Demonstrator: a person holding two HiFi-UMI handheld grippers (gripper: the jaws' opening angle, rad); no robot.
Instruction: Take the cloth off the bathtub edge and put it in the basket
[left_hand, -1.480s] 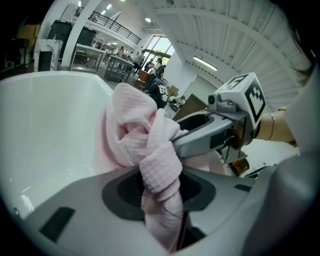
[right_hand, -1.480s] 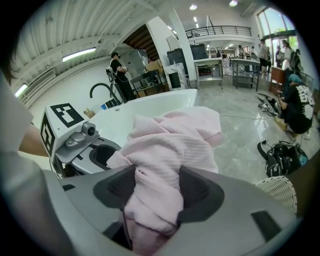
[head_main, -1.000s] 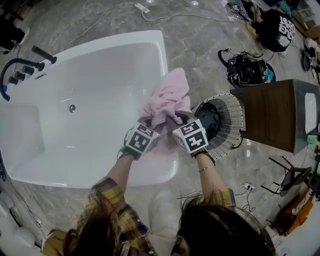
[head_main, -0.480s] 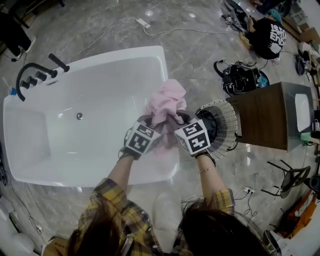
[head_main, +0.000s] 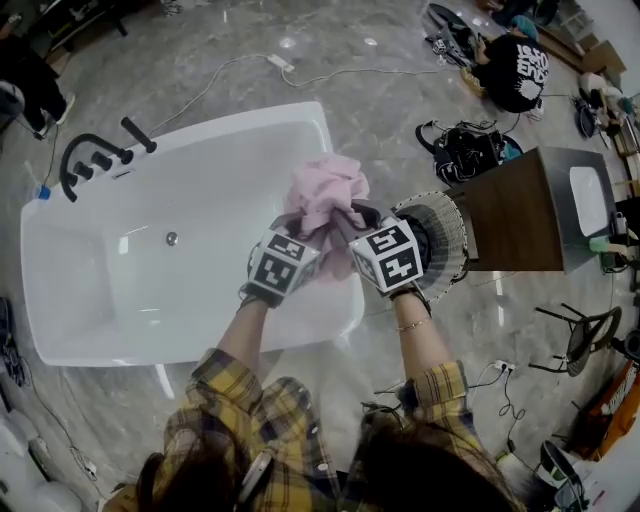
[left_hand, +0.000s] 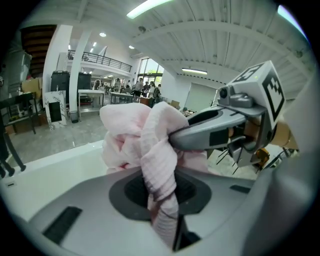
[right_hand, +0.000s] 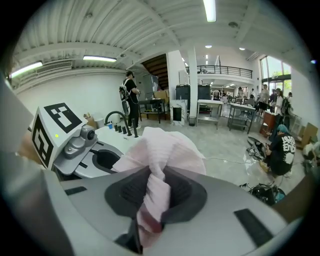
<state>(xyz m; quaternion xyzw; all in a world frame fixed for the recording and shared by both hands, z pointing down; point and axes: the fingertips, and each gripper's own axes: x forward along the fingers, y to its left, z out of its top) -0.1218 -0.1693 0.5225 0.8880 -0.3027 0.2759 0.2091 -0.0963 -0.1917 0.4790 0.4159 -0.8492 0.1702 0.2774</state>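
A pink cloth (head_main: 325, 192) hangs bunched between both grippers, over the right edge of the white bathtub (head_main: 200, 128). My left gripper (head_main: 297, 228) is shut on one fold of the cloth (left_hand: 150, 145), which runs down between its jaws. My right gripper (head_main: 348, 218) is shut on another fold of the cloth (right_hand: 160, 155). The two grippers stand close side by side, tips pointing away from me. The round wicker basket (head_main: 455, 225) with a dark inside stands on the floor just right of the right gripper, partly hidden by its marker cube.
A brown wooden cabinet (head_main: 520, 210) stands right of the basket. Black taps (head_main: 95, 150) sit at the tub's far left corner. Black bags (head_main: 460, 150) and a white cable with a power strip (head_main: 280, 65) lie on the marble floor beyond. A chair (head_main: 585, 340) is at the right.
Both grippers have raised the cloth and drawn it into a tighter bunch. Less of it lies spread over the tub edge than before.
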